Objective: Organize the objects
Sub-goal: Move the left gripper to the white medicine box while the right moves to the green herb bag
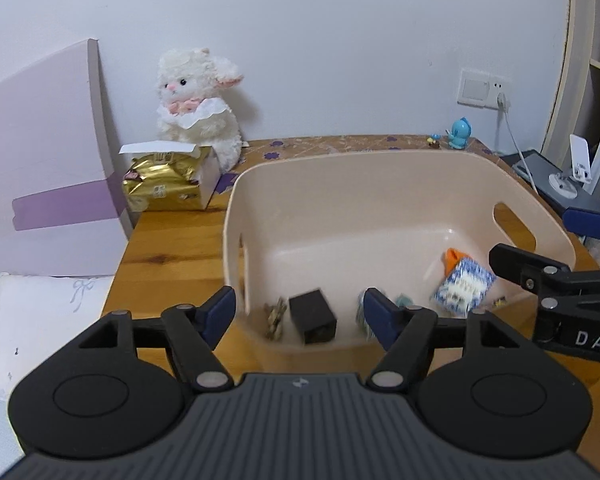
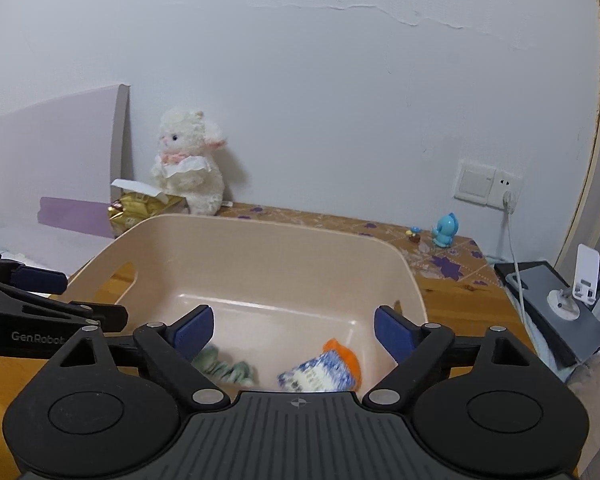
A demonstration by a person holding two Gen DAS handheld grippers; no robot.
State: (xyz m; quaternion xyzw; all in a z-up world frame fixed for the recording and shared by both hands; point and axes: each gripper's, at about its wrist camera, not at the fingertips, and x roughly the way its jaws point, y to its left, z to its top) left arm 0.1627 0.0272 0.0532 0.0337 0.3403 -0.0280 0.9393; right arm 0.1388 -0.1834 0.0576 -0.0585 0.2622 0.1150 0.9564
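A beige plastic basket stands on the wooden table. Inside it lie a black box, a small patterned piece, a greenish item and a blue-white pack with an orange end, which looks blurred. My left gripper is open over the basket's near left corner and holds nothing. My right gripper is open above the basket's near right part, over the pack, also holding nothing. Each gripper shows at the edge of the other's view: the right gripper, the left gripper.
A white plush lamb and a boxed gold pack stand at the back left. A blue figurine is at the back right under a wall socket with a cable. Right of the table are a grey device and a phone stand. A pillow lies left.
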